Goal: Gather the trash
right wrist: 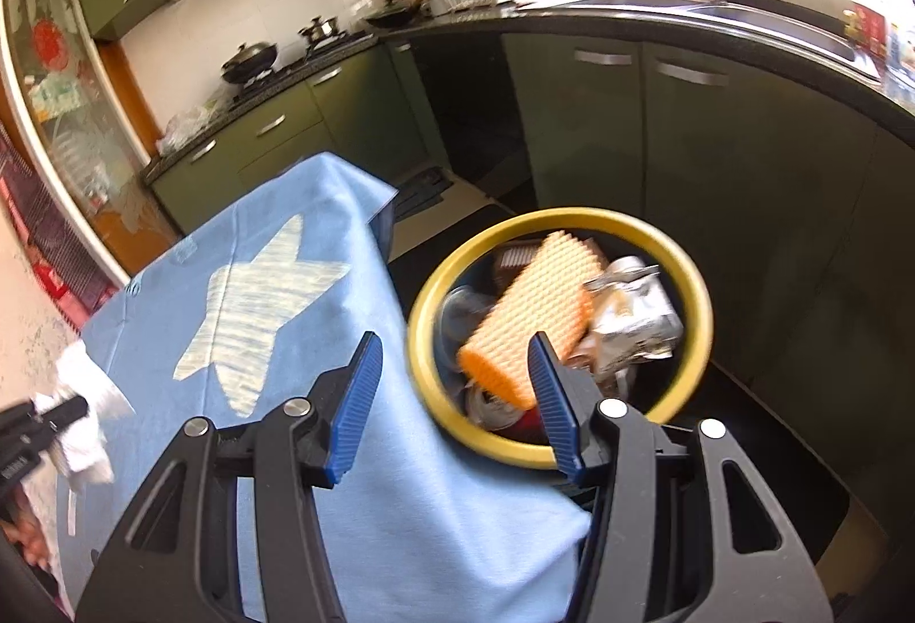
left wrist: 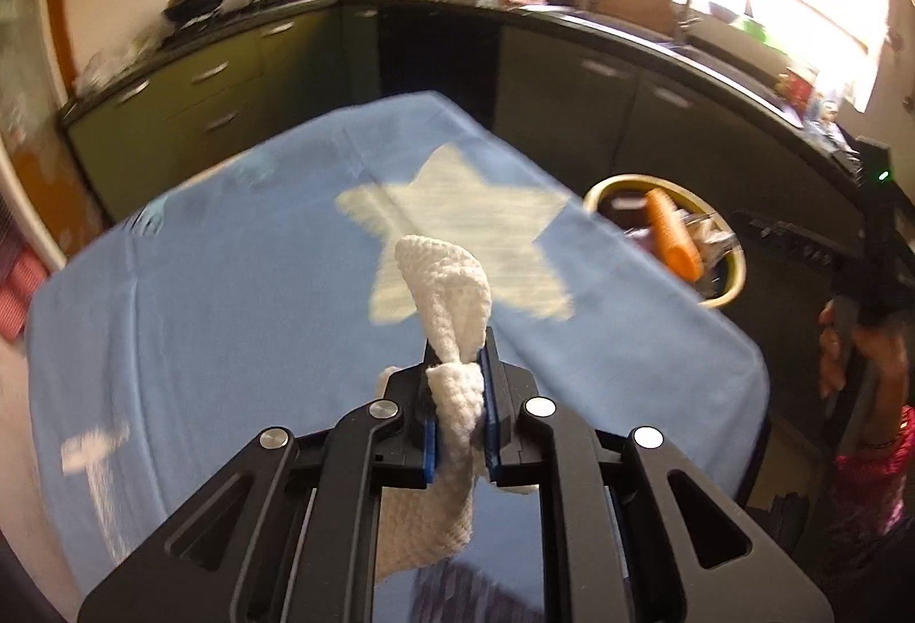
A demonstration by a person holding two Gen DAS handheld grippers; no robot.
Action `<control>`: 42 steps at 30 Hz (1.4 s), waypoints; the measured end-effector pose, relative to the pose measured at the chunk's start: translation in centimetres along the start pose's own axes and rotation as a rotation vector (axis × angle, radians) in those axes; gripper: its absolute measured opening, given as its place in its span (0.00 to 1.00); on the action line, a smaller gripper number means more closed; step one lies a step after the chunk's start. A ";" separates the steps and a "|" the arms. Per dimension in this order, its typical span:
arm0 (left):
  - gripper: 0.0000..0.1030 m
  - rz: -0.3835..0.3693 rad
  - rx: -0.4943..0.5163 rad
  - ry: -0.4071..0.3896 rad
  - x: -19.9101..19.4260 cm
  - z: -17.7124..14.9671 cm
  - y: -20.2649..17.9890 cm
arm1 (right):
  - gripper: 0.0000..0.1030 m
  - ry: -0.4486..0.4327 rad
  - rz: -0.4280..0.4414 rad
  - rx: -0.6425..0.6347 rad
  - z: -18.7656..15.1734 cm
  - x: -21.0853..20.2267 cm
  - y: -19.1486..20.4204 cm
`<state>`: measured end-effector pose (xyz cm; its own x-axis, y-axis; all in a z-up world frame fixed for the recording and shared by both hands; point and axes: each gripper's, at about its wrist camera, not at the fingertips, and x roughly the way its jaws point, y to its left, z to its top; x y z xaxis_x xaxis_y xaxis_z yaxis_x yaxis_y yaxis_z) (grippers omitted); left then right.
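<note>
My left gripper (left wrist: pixel 457 354) is shut on a crumpled white paper towel (left wrist: pixel 446 280) and holds it above the blue tablecloth (left wrist: pixel 229 314). It also shows at the left edge of the right wrist view (right wrist: pixel 86 411). My right gripper (right wrist: pixel 454 354) is open and empty, above the table's right edge and the yellow-rimmed trash bin (right wrist: pixel 695 274). The bin holds an orange ribbed piece (right wrist: pixel 537 308), crumpled silver foil (right wrist: pixel 635 320) and other trash. The bin also shows at the right in the left wrist view (left wrist: pixel 735 274).
The table's cloth bears a pale star (left wrist: pixel 457 228). Green kitchen cabinets (right wrist: pixel 686 154) with a dark counter and sink (right wrist: pixel 772 22) curve behind the table. A wok (left wrist: pixel 191 2) sits on the stove. My right hand and gripper body (left wrist: pixel 869 280) show at the right.
</note>
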<state>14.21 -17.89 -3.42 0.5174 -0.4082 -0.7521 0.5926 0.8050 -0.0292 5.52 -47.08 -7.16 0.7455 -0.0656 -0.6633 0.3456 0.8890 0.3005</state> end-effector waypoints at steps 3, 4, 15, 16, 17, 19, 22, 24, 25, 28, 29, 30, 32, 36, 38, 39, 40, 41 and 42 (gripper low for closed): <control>0.12 -0.085 0.060 -0.013 0.5 3.5 -3.4 | 0.49 -0.028 -0.033 0.032 0.3 -0.8 -2.0; 0.12 -0.107 0.080 -0.018 0.8 4.5 -4.6 | 0.49 -0.036 -0.044 0.045 0.4 -1.0 -2.9; 0.13 -0.347 0.191 0.073 12.2 14.4 -18.4 | 0.49 -0.046 -0.084 0.157 0.0 -1.4 -9.8; 0.13 -0.337 0.203 0.092 13.8 14.9 -19.8 | 0.49 -0.043 -0.085 0.167 -0.1 -1.3 -10.4; 0.14 -0.332 0.213 0.103 14.9 14.9 -20.5 | 0.49 -0.039 -0.087 0.173 -0.2 -1.2 -10.8; 0.15 -0.321 0.225 0.121 17.0 15.0 -22.2 | 0.49 -0.032 -0.089 0.182 -0.4 -1.0 -11.5; 0.20 -0.302 0.216 0.150 20.0 15.3 -23.8 | 0.50 -0.022 -0.085 0.193 -0.7 -0.8 -12.1; 0.35 -0.287 0.207 0.171 21.7 15.3 -24.5 | 0.51 -0.016 -0.082 0.197 -0.8 -0.6 -12.5; 0.49 -0.275 0.205 0.172 22.1 15.2 -24.6 | 0.52 -0.015 -0.081 0.200 -0.9 -0.6 -12.6; 0.70 -0.239 0.206 0.165 23.2 14.9 -25.2 | 0.52 -0.012 -0.077 0.203 -1.0 -0.6 -12.8; 0.71 -0.239 0.203 0.164 23.1 14.7 -24.9 | 0.52 -0.014 -0.076 0.203 -1.0 -0.6 -12.9; 0.75 -0.240 0.197 0.164 23.0 14.6 -24.8 | 0.52 -0.015 -0.073 0.202 -0.9 -0.7 -12.9; 0.77 -0.240 0.181 0.145 22.1 14.4 -24.2 | 0.52 -0.017 -0.070 0.198 -0.9 -0.9 -12.7; 0.87 -0.247 0.148 0.055 17.5 13.4 -21.7 | 0.55 -0.015 -0.068 0.170 -1.0 -1.6 -11.8; 0.89 -0.237 0.131 0.007 14.5 12.3 -19.9 | 0.60 -0.006 -0.059 0.136 -1.1 -1.9 -11.0; 0.94 -0.216 0.127 -0.015 13.0 11.7 -19.0 | 0.62 0.003 -0.050 0.109 -1.2 -2.0 -10.3; 0.95 -0.175 0.125 -0.045 10.9 10.7 -17.8 | 0.64 0.008 -0.041 0.085 -1.3 -2.2 -9.6; 0.95 -0.147 0.121 -0.067 9.4 9.8 -16.5 | 0.67 0.011 -0.030 0.056 -1.4 -2.4 -8.6; 0.95 -0.122 0.111 -0.090 7.8 9.0 -15.5 | 0.69 0.011 -0.021 0.035 -1.6 -2.6 -7.8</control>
<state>14.56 -37.42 -2.92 0.4875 -0.5411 -0.6852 0.7166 0.6963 -0.0400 0.01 -53.13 -8.86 0.7319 -0.0791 -0.6768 0.3808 0.8711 0.3099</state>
